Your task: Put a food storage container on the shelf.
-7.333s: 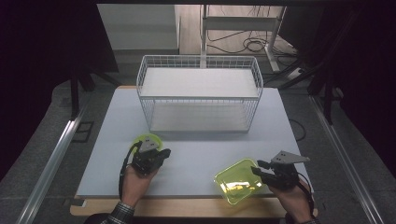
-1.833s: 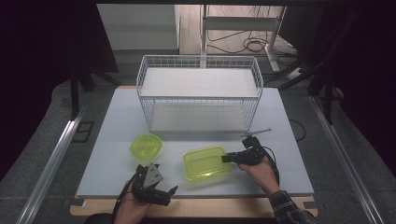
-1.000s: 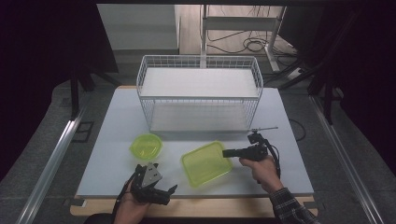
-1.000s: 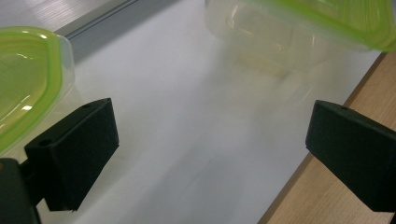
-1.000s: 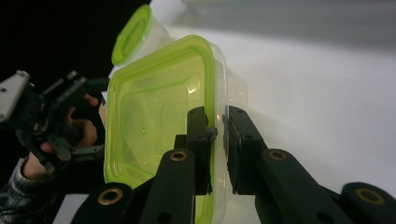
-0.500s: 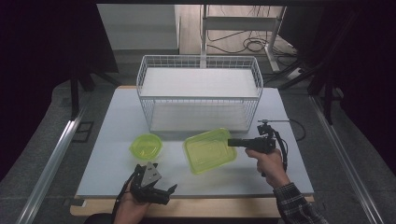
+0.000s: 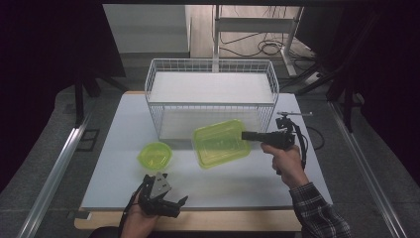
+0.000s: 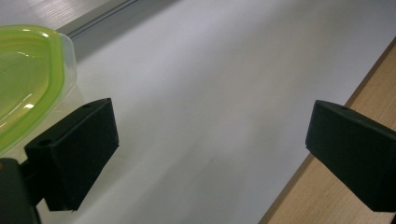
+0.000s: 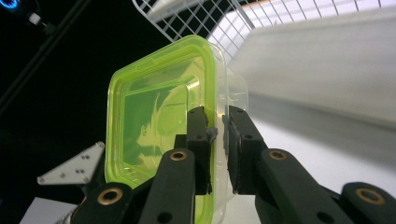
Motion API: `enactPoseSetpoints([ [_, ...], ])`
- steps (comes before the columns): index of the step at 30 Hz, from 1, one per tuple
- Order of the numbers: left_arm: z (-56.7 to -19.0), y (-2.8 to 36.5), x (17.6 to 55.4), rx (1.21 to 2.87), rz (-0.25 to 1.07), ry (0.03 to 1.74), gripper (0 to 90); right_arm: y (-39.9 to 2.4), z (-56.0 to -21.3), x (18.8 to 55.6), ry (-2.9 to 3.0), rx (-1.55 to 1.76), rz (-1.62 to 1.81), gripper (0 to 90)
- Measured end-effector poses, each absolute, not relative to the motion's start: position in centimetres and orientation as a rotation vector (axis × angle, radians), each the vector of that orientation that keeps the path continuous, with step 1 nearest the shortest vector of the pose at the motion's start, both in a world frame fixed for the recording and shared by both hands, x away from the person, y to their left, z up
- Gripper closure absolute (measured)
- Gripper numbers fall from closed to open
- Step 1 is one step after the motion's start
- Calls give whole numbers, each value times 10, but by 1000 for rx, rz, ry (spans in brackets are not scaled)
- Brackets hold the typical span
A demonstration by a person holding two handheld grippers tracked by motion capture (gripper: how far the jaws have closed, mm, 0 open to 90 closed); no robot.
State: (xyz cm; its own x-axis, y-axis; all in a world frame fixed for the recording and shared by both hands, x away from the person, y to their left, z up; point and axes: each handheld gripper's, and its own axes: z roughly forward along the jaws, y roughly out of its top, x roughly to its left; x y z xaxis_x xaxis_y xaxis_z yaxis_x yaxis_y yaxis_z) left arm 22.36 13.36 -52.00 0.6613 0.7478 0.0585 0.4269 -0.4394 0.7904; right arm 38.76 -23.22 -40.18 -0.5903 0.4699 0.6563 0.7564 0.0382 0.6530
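I had the square lidded container, clear plastic under a yellow-green lid, clamped by its edge in my right gripper; the jaws were pinched on the rim, one pad on the lid side and one on the clear wall, as the right gripper view showed. It hung in the air above the desk, tilted, just in front of the white wire basket and below its top rim. I judged it light and apparently empty, fairly stiff at the rim but thin and springy in the walls, and smooth enough to slip or swing in an edge grip held this far out; the lid seam at the rim seemed the sound place to hold, since it is the thickest part. My left gripper rested in my hand at the near edge of the desk, jaws spread wide with nothing between them, beside the round yellow-green bowl, whose edge also showed in the left gripper view. I counted one lidded container, one round bowl, one wire basket and two grippers.
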Motion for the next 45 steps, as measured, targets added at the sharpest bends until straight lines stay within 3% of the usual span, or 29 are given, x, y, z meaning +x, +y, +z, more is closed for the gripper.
enactPoseSetpoints([
  [30, -521, 133, 224, 2093, 523, 910, 24, -208, -329, 426, -2052, -1301, -1794, 803],
  [45, -521, 134, 224, 2090, 526, 905, 23, -197, -309, 455, -2044, -1411, -1850, 803],
])
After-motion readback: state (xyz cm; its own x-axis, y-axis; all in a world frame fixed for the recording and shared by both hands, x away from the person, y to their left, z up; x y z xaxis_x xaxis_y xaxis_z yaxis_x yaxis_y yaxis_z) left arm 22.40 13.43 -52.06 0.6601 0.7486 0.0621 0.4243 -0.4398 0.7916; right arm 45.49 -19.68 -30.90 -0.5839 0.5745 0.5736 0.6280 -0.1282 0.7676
